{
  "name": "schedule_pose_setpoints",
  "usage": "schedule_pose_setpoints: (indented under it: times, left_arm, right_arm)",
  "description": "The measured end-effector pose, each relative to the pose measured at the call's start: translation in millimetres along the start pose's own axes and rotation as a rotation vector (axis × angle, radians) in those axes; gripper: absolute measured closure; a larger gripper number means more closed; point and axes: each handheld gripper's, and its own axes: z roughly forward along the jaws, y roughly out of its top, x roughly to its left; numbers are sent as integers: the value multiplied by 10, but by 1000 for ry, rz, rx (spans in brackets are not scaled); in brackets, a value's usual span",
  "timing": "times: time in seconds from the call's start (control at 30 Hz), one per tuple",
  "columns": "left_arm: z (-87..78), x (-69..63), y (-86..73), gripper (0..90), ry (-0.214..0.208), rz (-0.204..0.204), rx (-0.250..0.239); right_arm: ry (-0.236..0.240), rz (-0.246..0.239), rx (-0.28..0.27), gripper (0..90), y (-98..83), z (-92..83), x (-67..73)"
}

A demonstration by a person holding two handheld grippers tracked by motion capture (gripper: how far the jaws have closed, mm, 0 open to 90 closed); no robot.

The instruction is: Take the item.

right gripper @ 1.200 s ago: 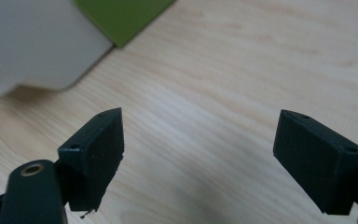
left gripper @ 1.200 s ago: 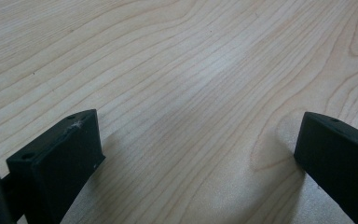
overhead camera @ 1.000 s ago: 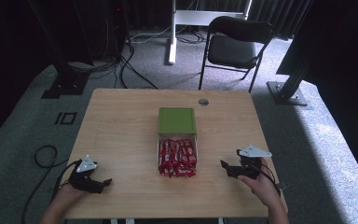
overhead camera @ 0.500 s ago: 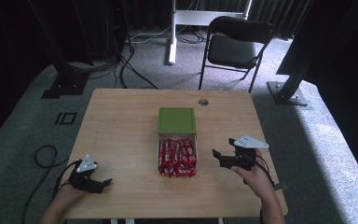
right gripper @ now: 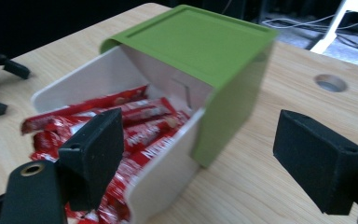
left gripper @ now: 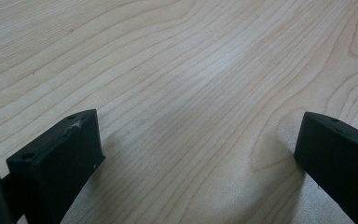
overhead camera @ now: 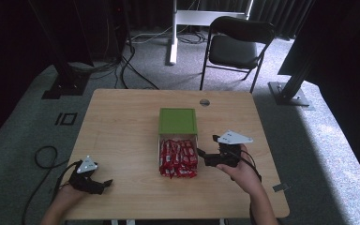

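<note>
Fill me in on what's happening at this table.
A person holds a claw in each hand. The right claw is open beside a white drawer of red snack bars, pulled out of a green box. It grips nothing. The left claw rests open on the wooden table, away from the box.

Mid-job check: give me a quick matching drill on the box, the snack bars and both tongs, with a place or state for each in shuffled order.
Things:
1. green lid
2. red snack bars
3. left tongs
4. right tongs

Places or states:
A. open, resting at the table's near left corner
B. covers the far half of the white box
C. open, beside the box's right wall
D. lying in the box's uncovered near part

Pairs: 1-B, 2-D, 3-A, 4-C
</note>
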Motion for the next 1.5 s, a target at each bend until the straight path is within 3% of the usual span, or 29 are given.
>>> schedule_pose_setpoints:
  times: [0.47, 0.67, 0.77, 0.9, 1.0, 1.2, 1.33, 1.5]
  left_arm:
    - [0, 1, 0, 16, 0, 1, 0]
    - [0, 1, 0, 16, 0, 1, 0]
    - [0, 2, 0, 16, 1, 3, 0]
    - [0, 2, 0, 16, 1, 2, 0]
    - [0, 2, 0, 16, 1, 3, 0]
    - [0, 1, 0, 16, 0, 1, 0]
    - [0, 1, 0, 16, 0, 1, 0]
    - [0, 1, 0, 15, 0, 1, 0]
  right_arm:
    - [90, -14, 11, 219, 144, 358, 372]
    - [96, 3, 18, 239, 155, 508, 477]
    - [68, 6, 28, 257, 147, 588, 502]
    - [73, 53, 44, 393, 142, 651, 507]
    - [47, 53, 78, 444, 150, 706, 524]
    - [-1, 54, 123, 526, 162, 809, 596]
    - [-16, 113, 152, 563, 132, 883, 615]
    - [-31, 117, 205, 612, 78, 969, 656]
